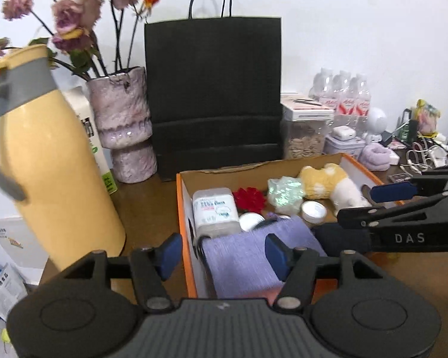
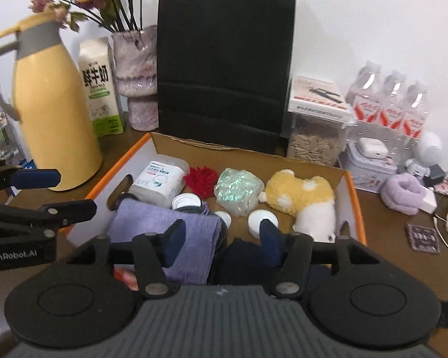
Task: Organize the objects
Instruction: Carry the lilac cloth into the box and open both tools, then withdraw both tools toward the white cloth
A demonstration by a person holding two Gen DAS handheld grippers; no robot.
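An orange-rimmed cardboard box [image 1: 183, 223] [image 2: 357, 208] holds a wipes pack [image 1: 215, 208] [image 2: 161, 179], a red flower [image 2: 201, 179], a shiny green wrapper [image 2: 237, 191], a yellow-white plush toy [image 1: 328, 182] [image 2: 304, 197], white lids, a folded purple cloth [image 1: 239, 256] [image 2: 164, 220] and a dark navy cloth [image 1: 340, 238] [image 2: 242, 253]. My left gripper [image 1: 223, 253] [image 2: 65, 194] stands open over the box's left wall and the purple cloth. My right gripper [image 2: 222, 240] [image 1: 370, 205] is open over the two cloths. Neither holds anything.
A yellow jug [image 1: 53, 173], a milk carton [image 2: 100, 89] and a vase of flowers [image 1: 122, 125] stand left of the box. A black paper bag [image 1: 215, 89] rises behind it. A seed jar [image 2: 313, 143], water bottles [image 2: 388, 107], a tin, a purple scrunchie [image 2: 403, 194] and cables crowd the right.
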